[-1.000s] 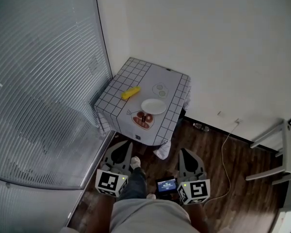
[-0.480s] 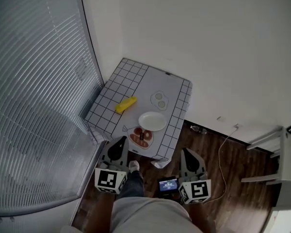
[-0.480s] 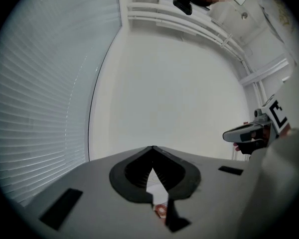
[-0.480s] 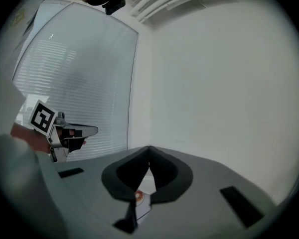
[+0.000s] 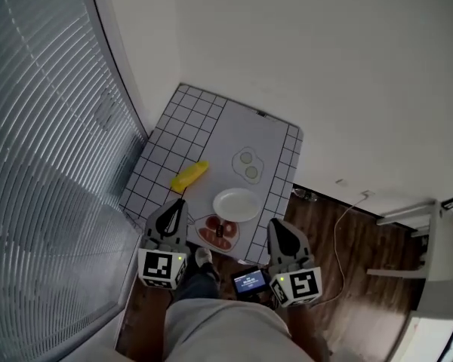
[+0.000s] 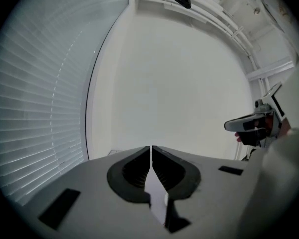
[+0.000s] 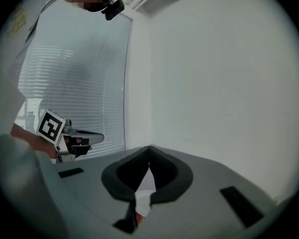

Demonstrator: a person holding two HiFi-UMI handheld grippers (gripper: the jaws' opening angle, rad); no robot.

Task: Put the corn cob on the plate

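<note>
In the head view a yellow corn cob (image 5: 189, 176) lies on a small table (image 5: 204, 127) covered with a white grid-patterned cloth. An empty white plate (image 5: 237, 204) sits to the cob's right, near the table's front edge. My left gripper (image 5: 180, 202) is shut and empty, its tips just short of the cob at the table's near edge. My right gripper (image 5: 275, 225) is shut and empty too, at the table's front right beside the plate. In both gripper views the jaws (image 6: 151, 148) (image 7: 149, 148) meet with nothing between them; the corn and plate are hidden there.
A printed picture of a plate with food (image 5: 218, 232) lies on the cloth in front of the white plate, and an egg print (image 5: 248, 164) behind it. Window blinds (image 5: 45, 164) fill the left, a white wall stands behind, a white shelf (image 5: 430, 240) is at right. A cable (image 5: 340, 232) runs over the wooden floor.
The person has walked up to the table. Both shut grippers have come forward from over the floor to the table's near edge, and the table now lies closer in the head view.
</note>
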